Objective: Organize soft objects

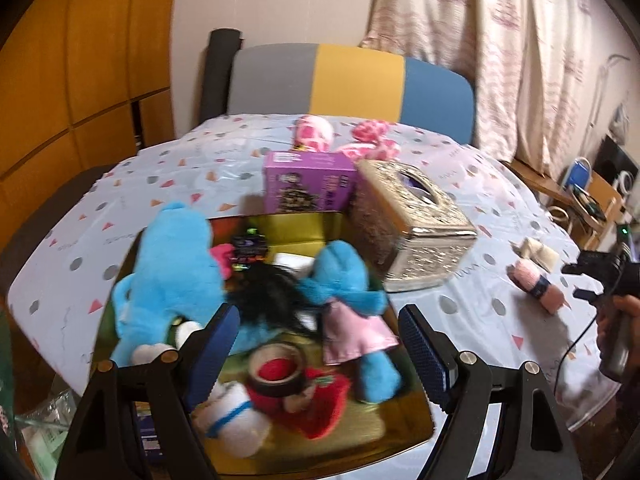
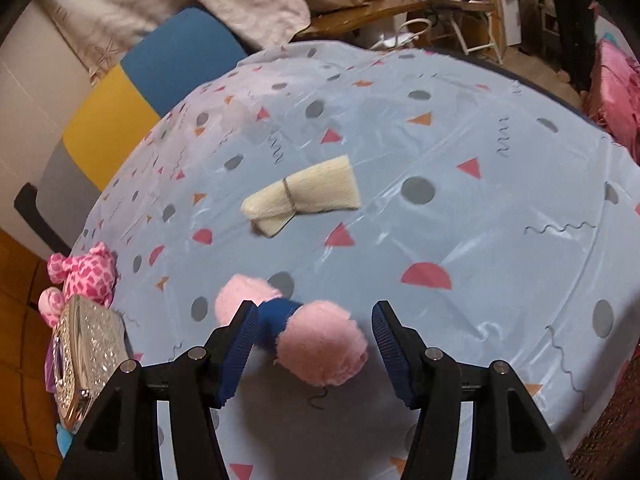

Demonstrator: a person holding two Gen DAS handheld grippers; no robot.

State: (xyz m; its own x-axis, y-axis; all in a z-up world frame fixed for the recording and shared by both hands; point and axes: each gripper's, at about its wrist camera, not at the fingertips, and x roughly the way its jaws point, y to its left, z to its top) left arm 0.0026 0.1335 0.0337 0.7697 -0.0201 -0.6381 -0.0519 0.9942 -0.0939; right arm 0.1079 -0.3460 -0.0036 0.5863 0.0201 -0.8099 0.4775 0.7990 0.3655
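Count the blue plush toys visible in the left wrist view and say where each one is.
2. One blue plush lies at the left side of the gold tray; the other, in a pink dress, lies at the tray's right side. More could be buried under the pile.

1. We see a pale wall point(image 1: 256, 4) meeting orange wooden panelling point(image 1: 80, 60) on the left.
2. A floral curtain point(image 1: 500, 40) hangs on the right.
3. A chair with a grey, yellow and blue backrest point(image 1: 352, 80) stands at the table's far edge.
4. The table wears a light-blue tablecloth point(image 2: 460, 128) printed with dots and triangles.
5. A wooden desk point(image 2: 472, 0) and clutter stand beyond.
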